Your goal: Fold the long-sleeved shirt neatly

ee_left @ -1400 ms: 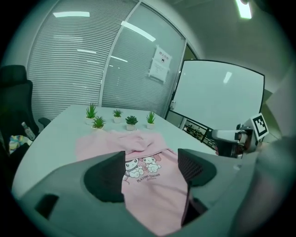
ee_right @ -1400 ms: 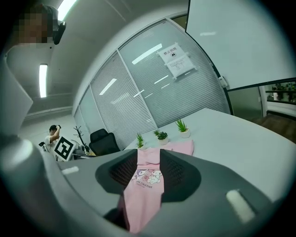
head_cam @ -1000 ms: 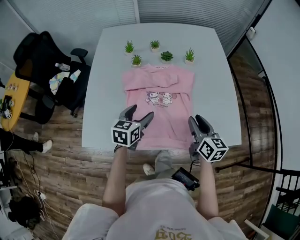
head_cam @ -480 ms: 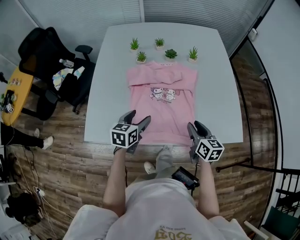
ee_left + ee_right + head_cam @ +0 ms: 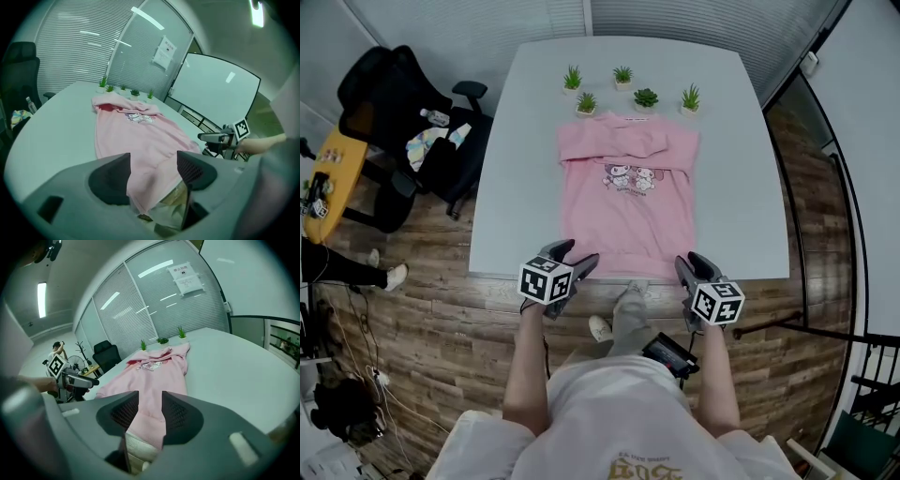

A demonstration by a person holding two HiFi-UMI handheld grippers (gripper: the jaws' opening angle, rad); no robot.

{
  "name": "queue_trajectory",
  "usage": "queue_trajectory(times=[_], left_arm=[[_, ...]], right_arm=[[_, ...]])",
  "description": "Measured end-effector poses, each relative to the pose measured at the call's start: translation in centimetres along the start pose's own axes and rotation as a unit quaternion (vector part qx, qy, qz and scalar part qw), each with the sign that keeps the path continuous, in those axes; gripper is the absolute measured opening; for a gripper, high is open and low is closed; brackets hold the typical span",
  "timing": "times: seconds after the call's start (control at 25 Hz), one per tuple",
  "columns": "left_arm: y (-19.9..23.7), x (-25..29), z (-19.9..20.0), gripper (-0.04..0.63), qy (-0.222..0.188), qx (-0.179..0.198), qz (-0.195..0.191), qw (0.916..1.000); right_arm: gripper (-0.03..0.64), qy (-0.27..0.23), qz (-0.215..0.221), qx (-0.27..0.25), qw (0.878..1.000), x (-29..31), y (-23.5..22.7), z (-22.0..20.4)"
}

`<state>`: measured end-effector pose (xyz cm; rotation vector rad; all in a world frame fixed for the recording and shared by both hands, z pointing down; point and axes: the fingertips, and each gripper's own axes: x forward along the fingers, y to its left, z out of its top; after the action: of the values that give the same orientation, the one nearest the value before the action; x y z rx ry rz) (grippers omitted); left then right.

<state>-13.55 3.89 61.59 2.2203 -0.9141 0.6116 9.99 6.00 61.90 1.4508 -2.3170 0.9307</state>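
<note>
- Head view: the pink long-sleeved shirt lies flat and front up on the white worktop. Its collar sits just short of the row of potted plants, and both sleeves are crossed over the chest. Its hem is at the end farthest from the plants.
- It looks like a soft, light knit, so it will probably sag and drape rather than move as a sheet. The ribbed hem is thicker and should give the surest bite, best taken at its two corners.
- The left claw is at one hem corner, jaws closing, with cloth between the pads but not yet pressed.
- The right claw is at the other corner, jaws partway apart, with hem showing in the gap and no pinch visible.
- The hem runs along the worktop edge opposite the plants, so a pull that way could spill cloth over it.
- There is wide bare worktop on either side of the shirt and little room between collar and plants, so a fold carried toward them should stop short.
</note>
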Motion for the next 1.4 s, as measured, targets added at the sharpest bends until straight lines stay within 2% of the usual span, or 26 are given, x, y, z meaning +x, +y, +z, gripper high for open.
queue_trajectory(times=[0.16,0.28,0.6,0.8,0.96,1.08,1.28,1.32,1.4], left_arm=[[-1.8,0.5,-3.3,0.33,0.061,0.046,-0.025,0.9968],[-2.0,0.8,-5.0,0.331,0.093,0.065,-0.024,0.9933],[-0.8,1.6,-7.0,0.331,0.124,0.07,-0.006,0.9898],[-0.8,1.8,-7.1,0.337,0.133,0.078,-0.004,0.988],[-0.6,1.5,-7.2,0.337,0.145,0.1,0.006,0.9844],[-0.4,1.6,-7.9,0.339,0.177,0.127,0.01,0.9759],[-0.3,2.3,-8.9,0.337,0.232,0.185,0.018,0.9548],[0.0,2.6,-9.0,0.332,0.238,0.2,0.024,0.95],[0.3,2.6,-9.2,0.277,0.253,0.232,0.043,0.9382]], right_arm=[[0.153,0.019,0.039,-0.013,0.999,0.0,1.5,-1.6],[0.156,0.037,0.052,-0.028,0.998,0.0,1.9,-2.8],[0.177,0.117,0.061,-0.092,0.987,0.7,1.7,-6.3],[0.184,0.107,0.052,-0.183,0.976,0.6,1.6,-5.9],[0.225,0.145,0.07,-0.219,0.962,0.8,1.5,-7.1],[0.227,0.164,0.076,-0.252,0.951,0.9,1.4,-7.7],[0.225,0.17,0.076,-0.296,0.937,1.2,1.1,-7.7],[0.217,0.173,0.074,-0.306,0.933,1.3,0.9,-7.7],[0.206,0.179,0.072,-0.322,0.927,1.4,0.8,-7.8]])
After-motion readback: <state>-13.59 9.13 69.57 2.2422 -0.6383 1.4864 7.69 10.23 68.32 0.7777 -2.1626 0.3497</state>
